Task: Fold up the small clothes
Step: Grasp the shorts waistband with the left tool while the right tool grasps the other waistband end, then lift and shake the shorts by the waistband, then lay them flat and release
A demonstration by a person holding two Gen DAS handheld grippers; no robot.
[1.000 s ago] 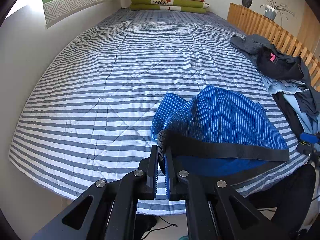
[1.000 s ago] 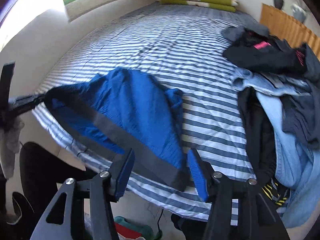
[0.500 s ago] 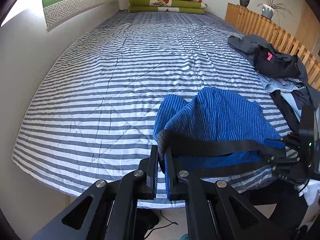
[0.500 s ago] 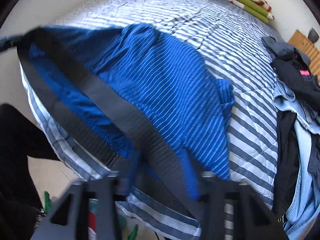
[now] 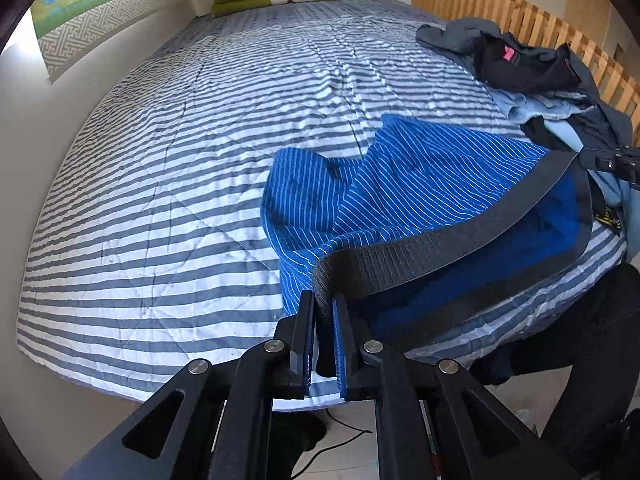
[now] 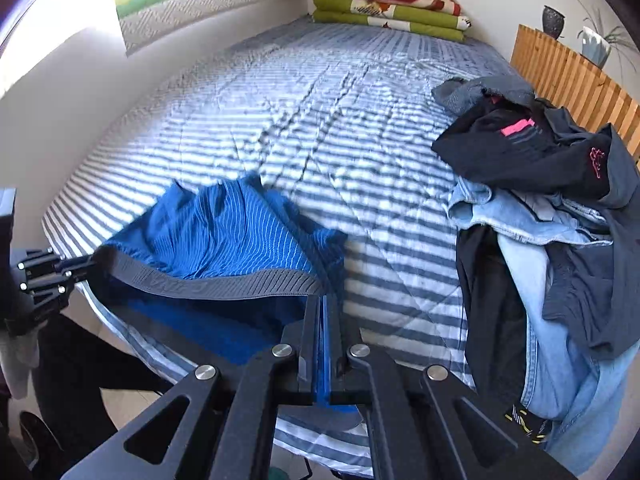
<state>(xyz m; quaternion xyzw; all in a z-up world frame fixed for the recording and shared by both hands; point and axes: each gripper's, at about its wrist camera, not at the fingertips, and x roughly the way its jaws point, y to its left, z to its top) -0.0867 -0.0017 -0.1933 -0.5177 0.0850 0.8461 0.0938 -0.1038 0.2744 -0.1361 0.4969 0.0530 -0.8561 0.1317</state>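
Blue pinstriped shorts (image 5: 404, 184) with a dark grey waistband (image 5: 432, 248) lie at the near edge of the striped bed. My left gripper (image 5: 323, 300) is shut on the waistband's left end. My right gripper (image 6: 322, 304) is shut on the waistband's (image 6: 224, 286) right end, and the shorts (image 6: 236, 232) spread away from it to the left. The band hangs stretched between both grippers, gaping open over the bed edge. The right gripper's body (image 5: 612, 162) shows at the right edge of the left wrist view, and the left gripper's body (image 6: 36, 284) at the left edge of the right wrist view.
A heap of dark and denim clothes (image 6: 552, 216) covers the bed's right side beside a wooden slatted rail (image 6: 568, 80). Folded green and red blankets (image 6: 388, 4) lie at the far end. The striped bedcover (image 5: 224, 128) stretches left to a white wall. A person's dark trouser legs (image 5: 580, 340) stand below.
The right gripper, open over the waistband a second ago, has shut on its right end. The band is now pulled taut between both grippers. The left gripper kept its hold.
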